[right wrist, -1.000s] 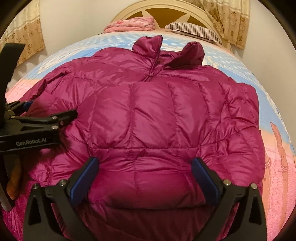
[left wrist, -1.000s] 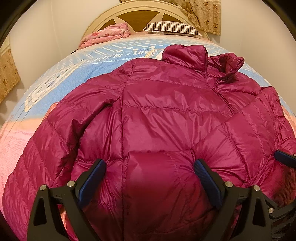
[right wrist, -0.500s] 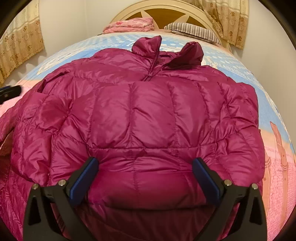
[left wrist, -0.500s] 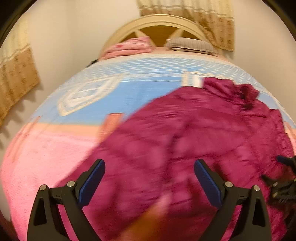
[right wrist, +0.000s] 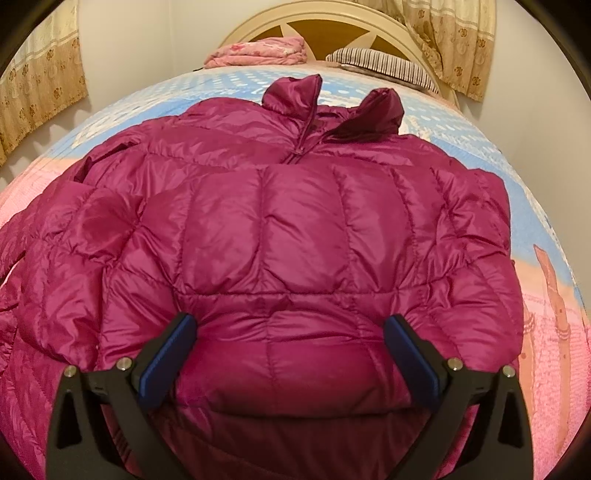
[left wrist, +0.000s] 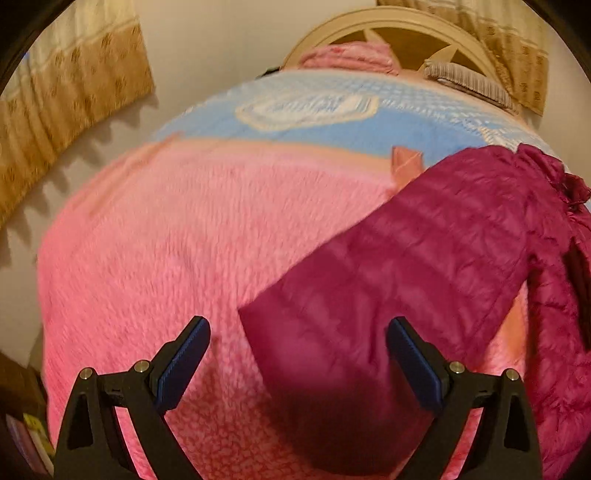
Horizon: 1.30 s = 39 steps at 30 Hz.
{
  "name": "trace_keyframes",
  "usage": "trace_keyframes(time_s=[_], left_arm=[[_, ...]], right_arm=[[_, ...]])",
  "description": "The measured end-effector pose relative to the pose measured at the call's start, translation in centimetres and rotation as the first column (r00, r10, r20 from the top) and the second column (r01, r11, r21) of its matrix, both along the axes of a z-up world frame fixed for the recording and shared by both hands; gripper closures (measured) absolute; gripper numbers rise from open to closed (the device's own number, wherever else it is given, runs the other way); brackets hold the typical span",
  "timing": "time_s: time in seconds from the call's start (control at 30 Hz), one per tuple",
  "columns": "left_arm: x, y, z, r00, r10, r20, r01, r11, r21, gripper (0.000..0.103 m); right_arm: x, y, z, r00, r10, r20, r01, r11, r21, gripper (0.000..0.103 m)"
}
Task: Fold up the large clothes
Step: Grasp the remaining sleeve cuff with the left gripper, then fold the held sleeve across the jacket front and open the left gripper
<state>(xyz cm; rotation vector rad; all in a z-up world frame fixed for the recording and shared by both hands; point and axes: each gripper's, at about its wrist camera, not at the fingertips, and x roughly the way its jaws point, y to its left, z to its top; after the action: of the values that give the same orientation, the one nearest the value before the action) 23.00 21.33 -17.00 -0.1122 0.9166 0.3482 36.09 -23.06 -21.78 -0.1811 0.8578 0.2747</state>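
The bed, largest of all here, carries a fleecy pink and blue blanket and runs back to a cream arched headboard, with patterned curtains hanging on the walls to either side. Spread across the blanket is the magenta puffer jacket, lying front up with its collar toward the headboard and the zip partly open at the neck; its right sleeve appears folded in over the chest. In the left wrist view one sleeve stretches out diagonally over the pink fleece (this picture is blurred, so the quilting barely reads). At the head of the bed sit a folded pink quilt and, beside it, a striped pillow. The right tongs are spread wide, their blue pads either side of the jacket's lower front, pinching nothing. The left tongs are likewise spread, above the sleeve's cuff end, with nothing between them.
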Motion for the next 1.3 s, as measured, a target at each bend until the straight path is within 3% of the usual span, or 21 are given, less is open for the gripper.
trace_keyframes(time_s=[0.07, 0.1, 0.13, 0.17, 0.2, 0.4, 0.73, 0.93, 1.13, 1.3], left_arm=[[-0.2, 0.3, -0.5, 1.000, 0.007, 0.003, -0.006, 0.999, -0.047, 0.006], [-0.2, 0.2, -0.6, 1.000, 0.000, 0.013, 0.001, 0.998, -0.070, 0.012], [-0.2, 0.0, -0.6, 1.000, -0.005, 0.018, 0.006, 0.997, -0.080, 0.019], [-0.1, -0.2, -0.6, 1.000, -0.017, 0.018, 0.018, 0.995, -0.095, 0.039], [0.0, -0.3, -0.5, 1.000, -0.024, 0.014, 0.025, 0.994, -0.102, 0.048], [0.2, -0.3, 1.6, 0.997, -0.037, 0.071, 0.044, 0.994, -0.096, 0.085], [2.5, -1.6, 6.9, 0.981, -0.094, 0.172, 0.096, 0.995, -0.005, 0.092], [3.2, -5.1, 11.8, 0.946, -0.187, 0.266, 0.188, 0.982, 0.024, 0.092], [5.3, -11.3, 15.0, 0.897, -0.320, 0.305, 0.320, 0.946, 0.049, 0.092], [6.9, -18.6, 16.0, 0.831, -0.465, 0.305, 0.463, 0.882, 0.084, 0.093]], right_arm=[[0.0, 0.0, 0.0, 1.000, 0.000, 0.001, 0.000, 1.000, 0.000, 0.000], [0.0, 0.0, 0.0, 1.000, -0.001, 0.001, 0.001, 1.000, -0.001, 0.000], [0.0, 0.0, 0.0, 1.000, -0.001, 0.003, 0.001, 1.000, -0.003, 0.000], [-0.1, 0.0, 0.0, 1.000, -0.001, 0.004, 0.001, 1.000, -0.004, 0.000], [-0.1, 0.0, 0.0, 1.000, -0.001, 0.005, 0.001, 1.000, -0.005, 0.000], [-0.1, 0.0, 0.0, 1.000, 0.000, 0.005, 0.000, 1.000, -0.006, 0.000], [-0.9, -0.8, 1.6, 0.999, -0.013, 0.034, 0.013, 1.000, -0.001, 0.004], [-1.6, -3.0, 3.9, 0.996, -0.044, 0.071, 0.046, 0.999, -0.019, 0.002], [-2.8, -6.0, 4.5, 0.993, -0.083, 0.089, 0.083, 0.997, 0.011, 0.002], [-3.5, -8.3, 3.2, 0.985, -0.143, 0.099, 0.143, 0.990, 0.008, 0.002]])
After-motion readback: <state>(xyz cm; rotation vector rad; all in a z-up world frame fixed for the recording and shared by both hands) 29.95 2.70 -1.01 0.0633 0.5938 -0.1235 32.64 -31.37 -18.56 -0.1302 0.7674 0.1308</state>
